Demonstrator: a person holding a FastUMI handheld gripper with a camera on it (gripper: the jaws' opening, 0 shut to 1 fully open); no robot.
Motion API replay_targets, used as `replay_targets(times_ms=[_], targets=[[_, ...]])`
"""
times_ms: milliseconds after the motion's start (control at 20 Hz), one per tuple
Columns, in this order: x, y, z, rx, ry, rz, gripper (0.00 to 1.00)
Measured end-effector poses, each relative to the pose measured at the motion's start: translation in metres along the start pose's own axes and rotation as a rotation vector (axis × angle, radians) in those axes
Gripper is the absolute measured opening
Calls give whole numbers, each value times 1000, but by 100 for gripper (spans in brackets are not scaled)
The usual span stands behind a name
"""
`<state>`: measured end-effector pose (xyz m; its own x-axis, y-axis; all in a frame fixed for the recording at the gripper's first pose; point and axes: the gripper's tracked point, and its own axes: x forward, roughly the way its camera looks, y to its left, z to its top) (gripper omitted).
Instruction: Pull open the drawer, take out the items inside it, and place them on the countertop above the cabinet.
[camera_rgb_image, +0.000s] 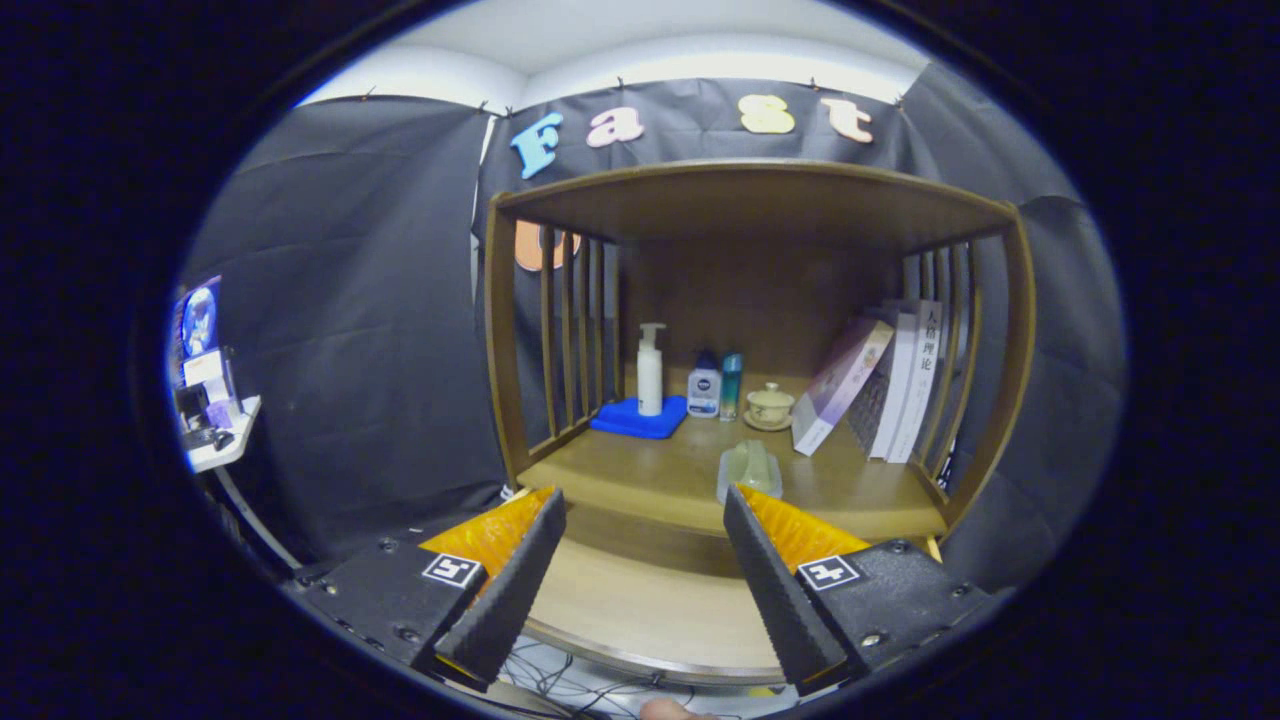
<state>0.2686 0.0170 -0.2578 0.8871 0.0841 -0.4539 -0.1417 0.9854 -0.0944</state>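
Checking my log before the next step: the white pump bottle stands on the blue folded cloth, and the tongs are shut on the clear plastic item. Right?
Not quite. In the gripper view the tongs are open, holding nothing; the clear plastic item lies on the wooden countertop just beyond them. The white pump bottle does stand on the blue folded cloth.

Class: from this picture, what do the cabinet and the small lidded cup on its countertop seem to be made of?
Cabinet: probably wood or wood veneer, brown with a satin sheen and slatted sides. Lidded cup: likely glazed ceramic, pale and smooth. The gripper is open, holding nothing.
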Motion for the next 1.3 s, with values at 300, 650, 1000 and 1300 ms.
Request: replay_targets(times_ms=[300,650,1000,1300], targets=[[-23,16,-17,-13,-95,-1,100],[-38,19,-61,7,-172,-24,100],[-32,17,-142,15,-105,-52,100],[-24,10,-204,38,-13,-113,100]])
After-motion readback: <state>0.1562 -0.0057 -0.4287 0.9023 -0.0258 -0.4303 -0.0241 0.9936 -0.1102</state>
